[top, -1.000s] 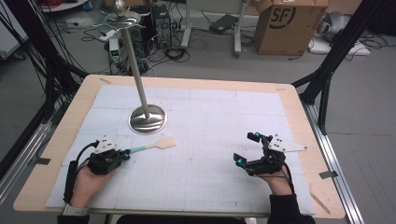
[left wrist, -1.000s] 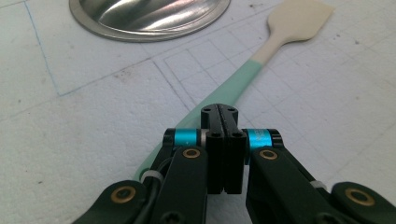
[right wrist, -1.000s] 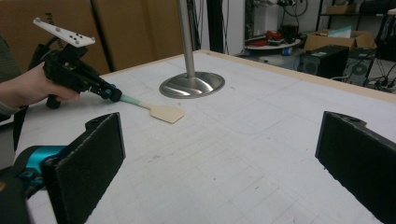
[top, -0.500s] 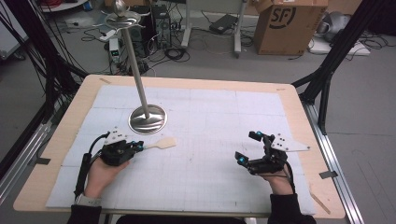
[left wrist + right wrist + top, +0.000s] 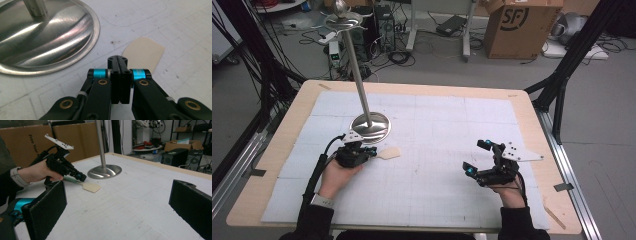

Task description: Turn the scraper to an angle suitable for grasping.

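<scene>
Spatula [image 5: 388, 153] lies low over the bench [image 5: 532, 120], its green handle clamped in the left gripper [image 5: 371, 152], whose jaws are pressed together; the cream blade juts just past the jaws, near the steel stand base [image 5: 371, 128]. Right gripper [image 5: 476, 160] rests well apart, jaws spread wide.

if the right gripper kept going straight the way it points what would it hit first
Probably nothing close: the open right gripper faces bare mat. Farther on lie the spatula and the stand's base, though depth is unclear.
</scene>
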Available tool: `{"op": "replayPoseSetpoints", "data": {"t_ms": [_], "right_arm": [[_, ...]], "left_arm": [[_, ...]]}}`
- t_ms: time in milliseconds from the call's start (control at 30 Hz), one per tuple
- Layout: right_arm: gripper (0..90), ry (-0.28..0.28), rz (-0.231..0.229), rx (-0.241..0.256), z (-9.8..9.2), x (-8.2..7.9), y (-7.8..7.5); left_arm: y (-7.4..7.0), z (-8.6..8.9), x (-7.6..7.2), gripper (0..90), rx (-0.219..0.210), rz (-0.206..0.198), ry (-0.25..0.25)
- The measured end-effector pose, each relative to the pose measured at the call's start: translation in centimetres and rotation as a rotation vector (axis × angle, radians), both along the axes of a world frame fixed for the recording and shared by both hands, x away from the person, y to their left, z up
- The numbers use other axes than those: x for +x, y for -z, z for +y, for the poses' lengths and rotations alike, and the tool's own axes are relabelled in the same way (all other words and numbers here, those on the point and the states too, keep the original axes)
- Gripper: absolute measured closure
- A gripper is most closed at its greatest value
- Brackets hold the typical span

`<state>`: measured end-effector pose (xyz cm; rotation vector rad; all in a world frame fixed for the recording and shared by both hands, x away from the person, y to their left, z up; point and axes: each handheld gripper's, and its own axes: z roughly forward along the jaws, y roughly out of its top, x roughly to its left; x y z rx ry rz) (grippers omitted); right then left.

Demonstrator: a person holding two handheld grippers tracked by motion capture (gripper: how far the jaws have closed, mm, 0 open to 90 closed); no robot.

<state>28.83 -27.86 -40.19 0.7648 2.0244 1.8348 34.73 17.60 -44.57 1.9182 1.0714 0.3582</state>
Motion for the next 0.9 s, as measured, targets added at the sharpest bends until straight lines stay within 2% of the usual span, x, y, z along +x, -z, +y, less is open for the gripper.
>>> {"op": "replayPoseSetpoints", "data": {"t_ms": [167,233,300,433,700,900], "right_arm": [[0.6,-0.009,-0.006,0.005,0.2,-0.1,-0.3],[0.6,-0.009,-0.007,0.004,0.2,-0.1,-0.3],[0.6,-0.012,-0.004,0.004,0.2,-0.2,-0.3],[0.6,-0.026,-0.017,-0.001,0.6,-0.3,-0.7],[0.6,-0.029,-0.013,-0.007,0.6,-0.4,-0.7],[0.6,-0.024,-0.006,-0.01,0.5,-0.3,-0.6]], "left_arm": [[0.4,-0.9,0.8,89.8,0.046,0.019,0.005],[0.6,-1.0,0.9,89.7,0.034,0.018,0.007],[0.6,-1.0,0.9,89.8,0.044,0.008,0.009],[0.6,-0.9,1.0,89.9,0.034,0.021,0.011],[0.3,-1.6,-0.3,89.9,0.069,0.032,0.086],[0.1,-1.7,-1.8,89.9,0.093,0.038,0.139]]}}
